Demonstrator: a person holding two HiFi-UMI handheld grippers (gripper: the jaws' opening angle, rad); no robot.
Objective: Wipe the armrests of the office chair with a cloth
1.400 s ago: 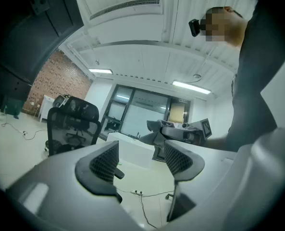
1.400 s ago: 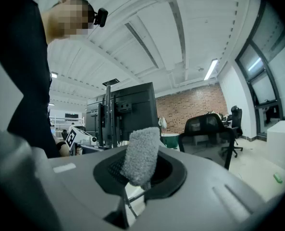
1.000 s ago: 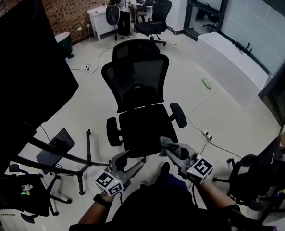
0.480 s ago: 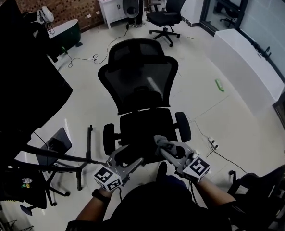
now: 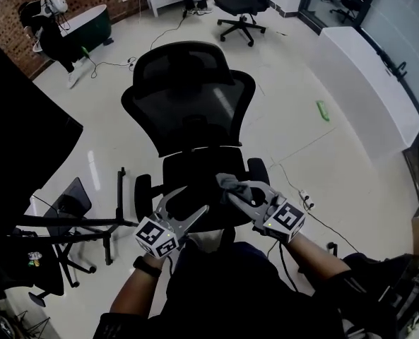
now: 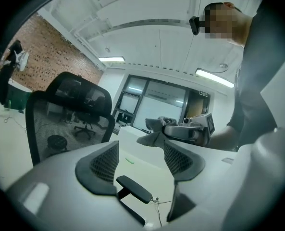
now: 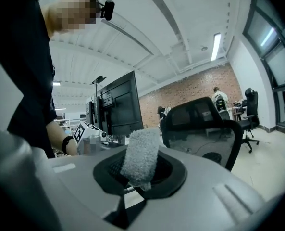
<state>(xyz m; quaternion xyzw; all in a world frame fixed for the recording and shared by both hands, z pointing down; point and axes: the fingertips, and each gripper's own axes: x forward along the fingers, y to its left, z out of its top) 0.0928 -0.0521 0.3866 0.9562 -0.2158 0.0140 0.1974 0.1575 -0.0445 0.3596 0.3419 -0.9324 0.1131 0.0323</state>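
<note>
Now, starting at your left: the black padded armrest on that side of the black mesh office chair stands untouched. Your left gripper hovers just beside it, over the front of the dark seat, with its jaws spread and nothing between them. Use it, I'd judge, to steady the seat, since an office chair will likely roll or swivel under a wipe. Further right, your right gripper pinches the grey terry cloth, and a thick fold of it stands up out of the closed jaws. The cloth hangs above the seat, near the other black armrest but apart from it. Lower it so the loose fold, not the jaw tips, lies flat on the pad. From there, draw it along the pad's whole length with light, even pressure, and wipe the edges too.
</note>
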